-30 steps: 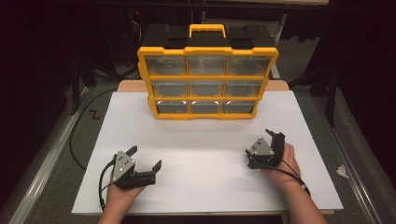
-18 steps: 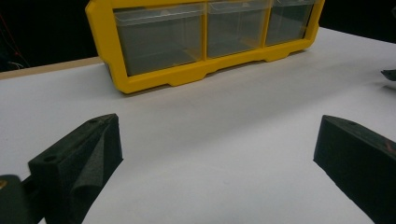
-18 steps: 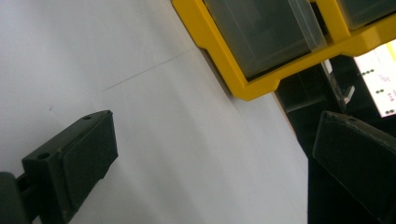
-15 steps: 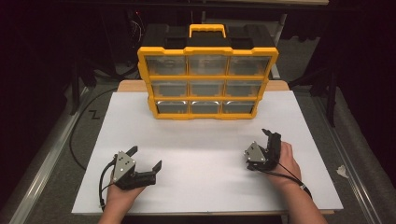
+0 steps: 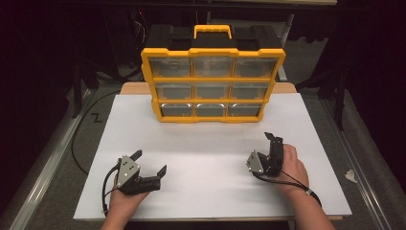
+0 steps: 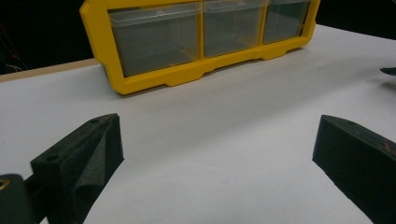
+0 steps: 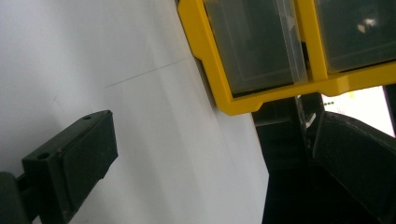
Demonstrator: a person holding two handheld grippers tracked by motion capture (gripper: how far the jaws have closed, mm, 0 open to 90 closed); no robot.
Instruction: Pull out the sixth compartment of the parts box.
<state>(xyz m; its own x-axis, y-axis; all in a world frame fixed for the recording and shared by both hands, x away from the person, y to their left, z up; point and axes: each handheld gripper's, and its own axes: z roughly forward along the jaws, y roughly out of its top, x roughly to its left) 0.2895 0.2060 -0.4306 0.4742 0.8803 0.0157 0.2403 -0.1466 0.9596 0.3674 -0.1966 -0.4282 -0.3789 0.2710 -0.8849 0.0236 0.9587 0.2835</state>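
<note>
Right gripper (image 5: 271, 143) now rolled on edge, jaws wide, aimed at organizer (image 5: 212, 79) at 12 o'clock; left gripper (image 5: 149, 162) unmoved, wide; approach judged beginning.

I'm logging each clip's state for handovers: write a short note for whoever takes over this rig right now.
Left tool: open, holding nothing, low over the white sheet at the near left.
Right tool: open, holding nothing, rolled onto its side at the near right, pointing toward the organizer's right end.
Yellow drawer organizer: stands upright at the far edge of the sheet, handle on top, with all nine clear drawers pushed in. Whether the drawers hold anything cannot be told.
Done: nothing visible; neither tool touches the organizer.
Left: close the gap to the organizer and begin work on it, likely with the right tool first.
</note>
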